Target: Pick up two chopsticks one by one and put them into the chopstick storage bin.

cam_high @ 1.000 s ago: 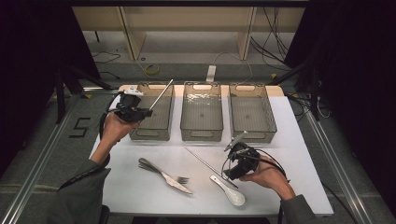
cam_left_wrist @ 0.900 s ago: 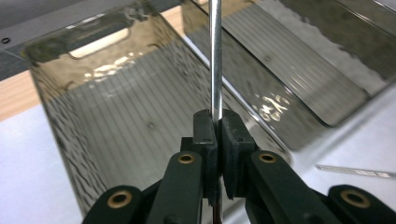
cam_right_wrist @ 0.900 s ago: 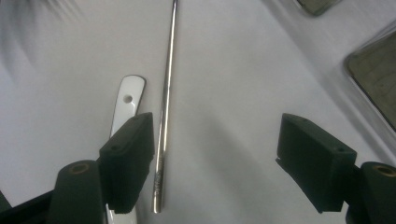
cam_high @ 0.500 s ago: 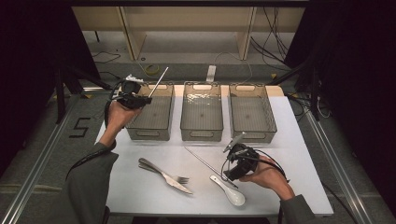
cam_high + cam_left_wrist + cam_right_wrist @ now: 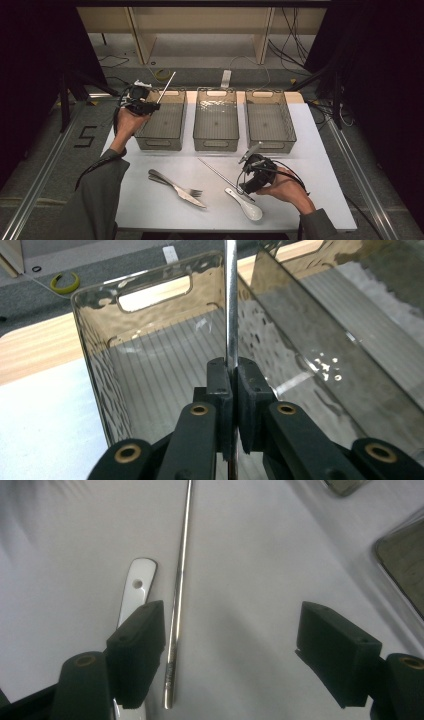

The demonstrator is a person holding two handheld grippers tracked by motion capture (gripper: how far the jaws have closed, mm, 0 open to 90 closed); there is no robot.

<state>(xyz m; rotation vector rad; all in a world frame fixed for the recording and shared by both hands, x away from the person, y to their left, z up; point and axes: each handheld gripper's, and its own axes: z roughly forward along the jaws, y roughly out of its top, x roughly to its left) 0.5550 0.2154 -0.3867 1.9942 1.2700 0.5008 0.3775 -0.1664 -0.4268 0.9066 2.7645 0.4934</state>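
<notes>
A white worktop (image 5: 310, 150) carries everything. Three clear smoky bins stand side by side along its far edge: the left bin (image 5: 162, 122), the middle bin (image 5: 216, 120) and the right bin (image 5: 270, 120), close together but apart. Toward the near edge, left of centre, a fork (image 5: 184, 188) lies beside a second piece of cutlery (image 5: 159, 177), their ends crossing. Right of centre lie a thin metal chopstick (image 5: 220, 175) and, just beside it, a white spoon (image 5: 247, 206).
</notes>
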